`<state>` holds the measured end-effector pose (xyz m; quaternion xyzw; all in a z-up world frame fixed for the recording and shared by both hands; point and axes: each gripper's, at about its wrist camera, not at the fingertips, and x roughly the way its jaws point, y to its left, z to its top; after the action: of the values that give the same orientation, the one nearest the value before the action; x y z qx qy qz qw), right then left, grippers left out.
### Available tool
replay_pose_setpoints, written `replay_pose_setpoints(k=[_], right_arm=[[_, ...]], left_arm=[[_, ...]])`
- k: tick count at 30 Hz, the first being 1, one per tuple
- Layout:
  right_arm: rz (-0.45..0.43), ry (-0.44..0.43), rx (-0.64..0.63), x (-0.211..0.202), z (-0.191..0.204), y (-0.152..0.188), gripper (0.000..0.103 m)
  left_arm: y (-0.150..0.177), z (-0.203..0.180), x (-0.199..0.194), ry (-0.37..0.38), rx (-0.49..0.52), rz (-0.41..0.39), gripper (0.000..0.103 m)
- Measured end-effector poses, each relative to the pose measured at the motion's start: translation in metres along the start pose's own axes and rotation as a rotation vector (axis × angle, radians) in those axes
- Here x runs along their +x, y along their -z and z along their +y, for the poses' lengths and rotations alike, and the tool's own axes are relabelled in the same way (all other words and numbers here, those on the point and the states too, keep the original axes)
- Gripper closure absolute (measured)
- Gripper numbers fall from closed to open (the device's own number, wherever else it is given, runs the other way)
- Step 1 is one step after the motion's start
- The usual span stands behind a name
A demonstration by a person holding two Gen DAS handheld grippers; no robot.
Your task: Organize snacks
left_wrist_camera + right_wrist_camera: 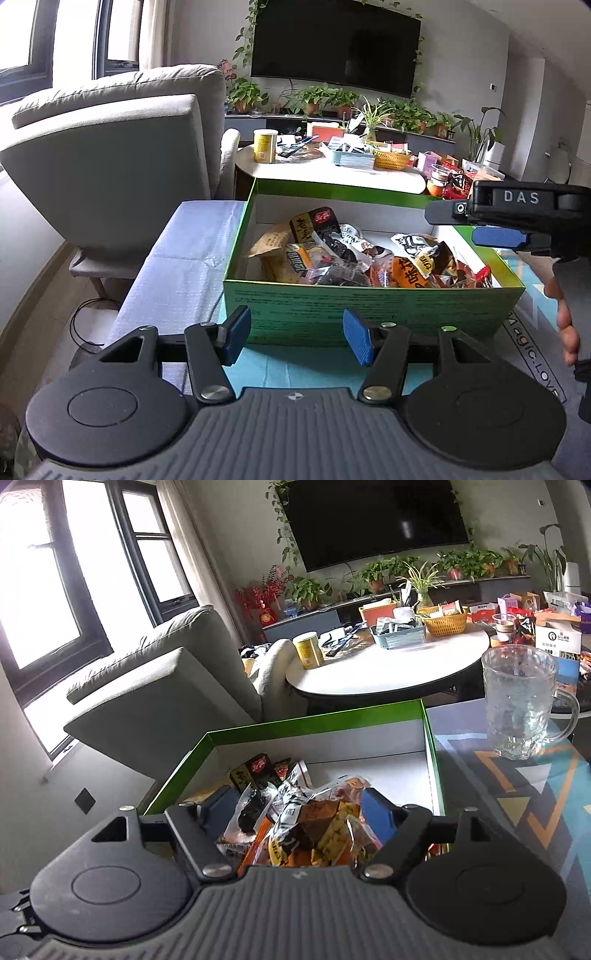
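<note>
An open green box [332, 310] [314, 720] holds a pile of snack packets [351, 258] [317, 830] in black, orange and yellow wrappers. My left gripper [295, 334] is open just in front of the box's near wall, with nothing between its blue pads. My right gripper [299, 812] [450, 225] hovers over the right part of the box. Its jaws stand apart over the pile, so loose packets show between the fingers, and I see no pad pressing on any of them. A hand [565, 325] holds it at the right edge.
A glass mug [521, 701] stands on the patterned mat right of the box. Behind the box is a round white table [314, 170] [369, 664] with a yellow can [265, 146], baskets and clutter. A grey armchair [110, 147] and a pale cloth [184, 251] lie to the left.
</note>
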<state>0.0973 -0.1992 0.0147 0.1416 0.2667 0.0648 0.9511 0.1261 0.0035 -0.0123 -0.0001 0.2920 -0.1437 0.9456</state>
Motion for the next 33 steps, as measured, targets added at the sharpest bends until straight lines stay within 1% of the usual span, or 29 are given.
replay_pose_setpoints(k=[6, 9, 13, 20, 25, 28, 30, 33], right_arm=[[-0.001, -0.026, -0.043, -0.014, 0.008, 0.009, 0.043], [0.023, -0.044, -0.074, -0.02, 0.011, 0.021, 0.043], [0.046, -0.053, -0.081, -0.025, 0.012, 0.032, 0.043], [0.055, -0.034, -0.069, -0.043, 0.004, 0.046, 0.043], [0.04, -0.027, -0.06, -0.053, 0.004, 0.048, 0.043], [0.024, -0.027, -0.063, -0.058, 0.008, 0.048, 0.043], [0.015, -0.029, -0.066, -0.061, 0.01, 0.05, 0.043], [0.002, -0.024, -0.071, -0.069, 0.01, 0.053, 0.043]], left_arm=[[0.0, -0.005, -0.006, -0.001, 0.008, -0.01, 0.05], [0.001, -0.005, -0.01, -0.003, 0.006, -0.016, 0.05], [0.003, -0.007, -0.016, -0.004, 0.005, -0.02, 0.05], [0.007, -0.011, -0.027, -0.004, 0.009, -0.031, 0.049], [0.01, -0.017, -0.036, 0.001, 0.015, -0.04, 0.049], [0.011, -0.02, -0.042, 0.017, 0.015, -0.044, 0.048], [0.012, -0.024, -0.046, 0.025, 0.022, -0.053, 0.043], [0.014, -0.029, -0.053, 0.021, 0.035, -0.066, 0.041]])
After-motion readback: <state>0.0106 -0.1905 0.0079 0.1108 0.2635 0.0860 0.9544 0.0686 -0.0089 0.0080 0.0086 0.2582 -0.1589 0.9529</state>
